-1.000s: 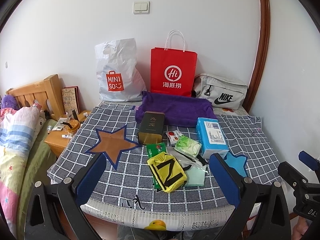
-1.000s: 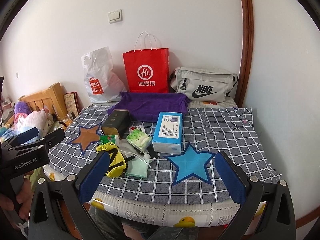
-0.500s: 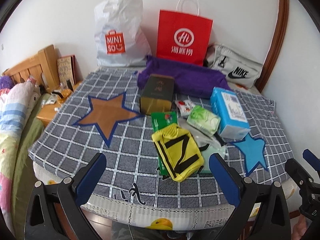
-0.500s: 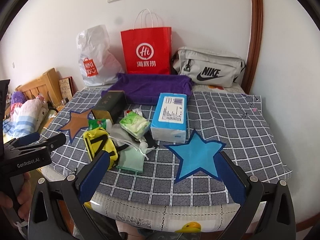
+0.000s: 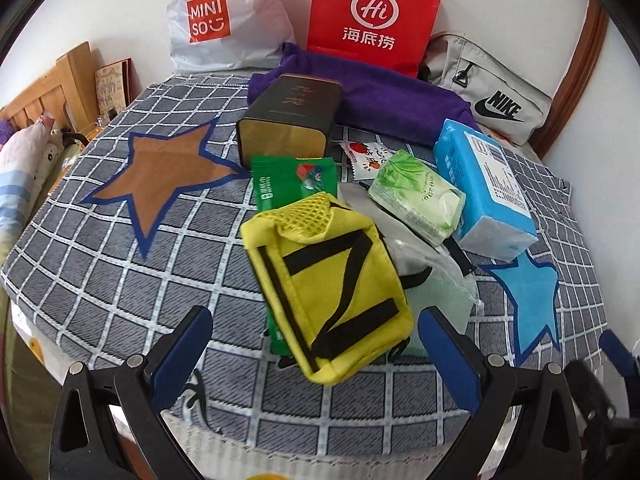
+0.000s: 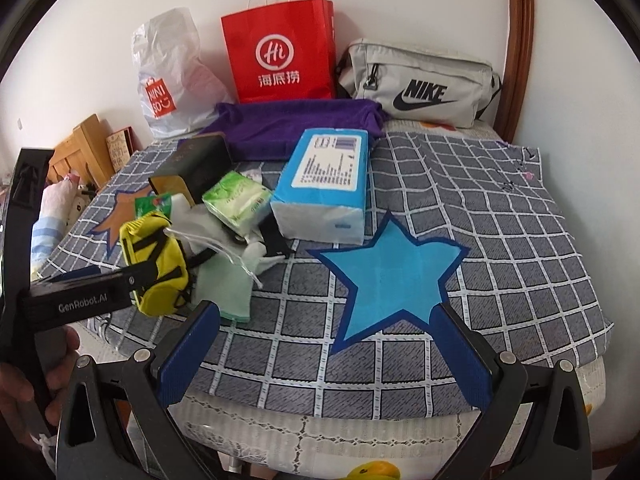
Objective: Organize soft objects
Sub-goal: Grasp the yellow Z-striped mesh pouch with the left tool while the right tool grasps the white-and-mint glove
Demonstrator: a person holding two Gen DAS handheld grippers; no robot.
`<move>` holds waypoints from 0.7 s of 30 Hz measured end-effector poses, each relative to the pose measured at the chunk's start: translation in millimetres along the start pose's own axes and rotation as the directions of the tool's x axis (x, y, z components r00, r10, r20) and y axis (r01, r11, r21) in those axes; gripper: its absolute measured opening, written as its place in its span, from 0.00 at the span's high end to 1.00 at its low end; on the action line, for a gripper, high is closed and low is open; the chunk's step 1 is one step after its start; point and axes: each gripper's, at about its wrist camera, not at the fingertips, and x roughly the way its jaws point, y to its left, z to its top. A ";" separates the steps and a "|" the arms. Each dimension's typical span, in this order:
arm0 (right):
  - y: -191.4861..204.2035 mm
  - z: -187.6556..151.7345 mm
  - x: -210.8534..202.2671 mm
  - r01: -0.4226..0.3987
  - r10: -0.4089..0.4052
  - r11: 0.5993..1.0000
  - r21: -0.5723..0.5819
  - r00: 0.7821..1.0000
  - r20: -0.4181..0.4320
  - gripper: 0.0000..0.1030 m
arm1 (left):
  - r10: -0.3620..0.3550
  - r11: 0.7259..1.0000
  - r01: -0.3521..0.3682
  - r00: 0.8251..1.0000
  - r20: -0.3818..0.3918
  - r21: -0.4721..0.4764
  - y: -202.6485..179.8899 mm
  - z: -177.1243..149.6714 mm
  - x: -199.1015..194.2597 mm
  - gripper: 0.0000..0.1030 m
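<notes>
Yellow pouch (image 5: 326, 296) between spread left fingers (image 5: 182, 356); hand (image 6: 24, 384) only beside spread right fingers (image 6: 460, 360).

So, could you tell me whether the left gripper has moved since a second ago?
Yes. The left gripper has moved forward and down toward the yellow pouch, which now sits between its open fingers.

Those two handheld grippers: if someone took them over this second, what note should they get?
Left gripper: jaws open, empty, poised just short of the yellow pouch.
Right gripper: jaws open, empty, over the blue star patch.
The soft things lie heaped mid-table: pouch, green tissue pack, blue tissue pack, with the purple towel behind.
Done: nothing sorted.
Left: everything; the pouch looks the likely first pick.
</notes>
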 end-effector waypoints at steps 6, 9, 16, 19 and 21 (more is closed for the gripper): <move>-8.1 -3.8 16.8 -0.031 0.031 0.999 0.005 0.999 -0.030 0.00 | 0.035 0.999 -0.036 0.999 -0.024 -0.022 -12.3 9.6 23.1 0.00; -9.0 -7.2 25.2 -0.059 0.059 0.998 0.004 0.997 -0.043 0.00 | 0.078 0.996 -0.080 0.996 -0.052 -0.031 -15.5 10.9 35.0 0.00; -10.3 -13.3 46.1 -0.088 0.088 0.996 0.005 0.992 -0.090 0.00 | 0.048 0.999 -0.049 0.997 -0.056 -0.015 -12.7 6.5 40.1 0.32; -7.5 -13.9 55.6 -0.099 0.099 0.995 0.008 0.989 -0.112 0.00 | 0.060 0.998 -0.059 0.997 -0.040 0.021 -14.7 8.3 31.1 0.38; -2.6 -12.5 61.2 -0.106 0.105 0.994 -0.001 0.986 -0.126 0.00 | 0.035 0.999 -0.035 0.999 -0.038 0.019 -10.9 11.4 24.1 0.39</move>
